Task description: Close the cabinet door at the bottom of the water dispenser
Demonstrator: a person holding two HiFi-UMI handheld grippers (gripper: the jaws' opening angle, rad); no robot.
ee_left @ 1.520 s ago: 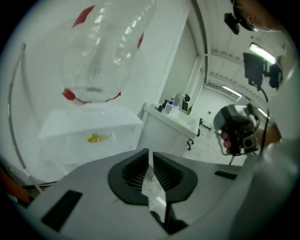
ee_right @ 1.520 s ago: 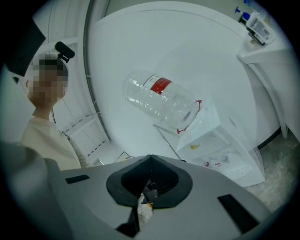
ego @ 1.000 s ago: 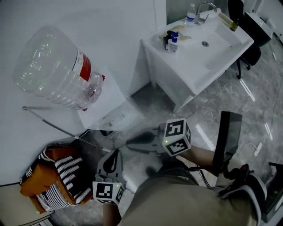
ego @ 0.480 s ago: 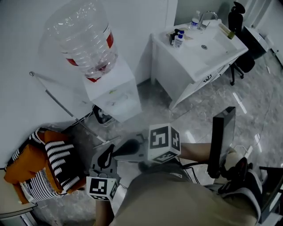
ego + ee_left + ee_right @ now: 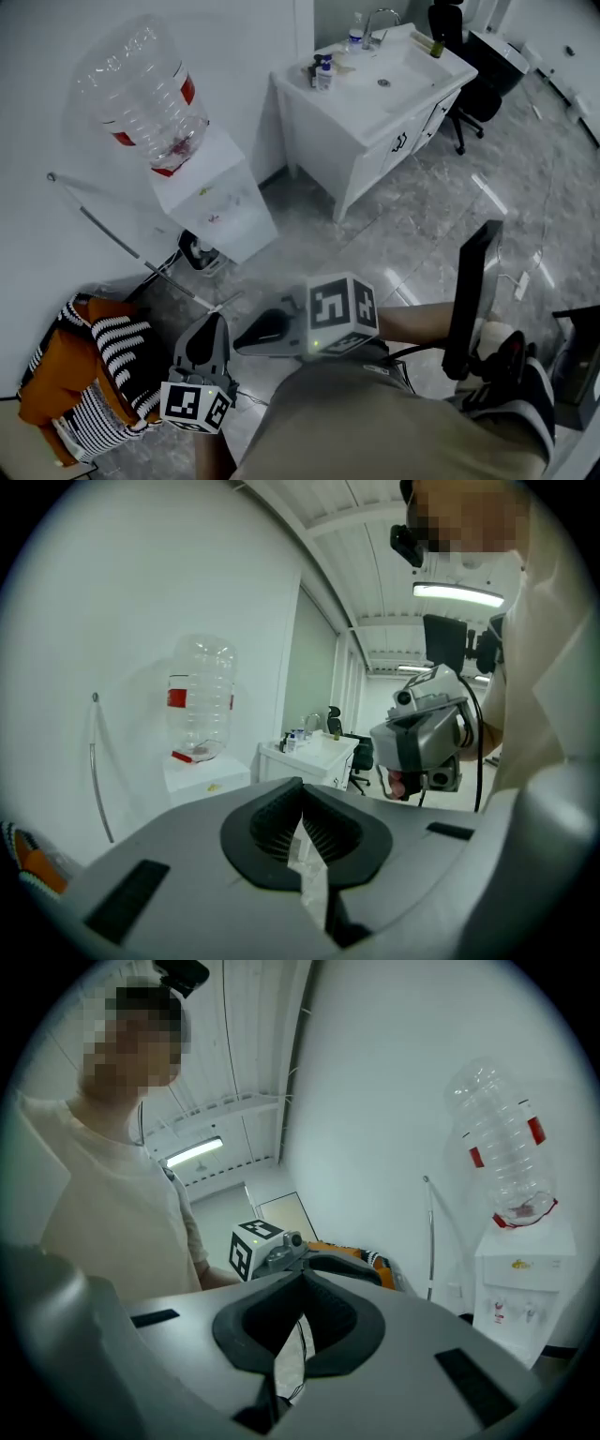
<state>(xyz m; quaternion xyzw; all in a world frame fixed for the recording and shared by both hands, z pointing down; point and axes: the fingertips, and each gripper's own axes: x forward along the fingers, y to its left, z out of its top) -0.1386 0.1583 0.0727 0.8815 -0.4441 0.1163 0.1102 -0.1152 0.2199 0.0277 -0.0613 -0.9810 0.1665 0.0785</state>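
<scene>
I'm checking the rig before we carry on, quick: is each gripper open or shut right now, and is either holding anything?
Left gripper: closed, jaws together, holding nothing.
Right gripper: closed, jaws together, holding nothing.
</scene>
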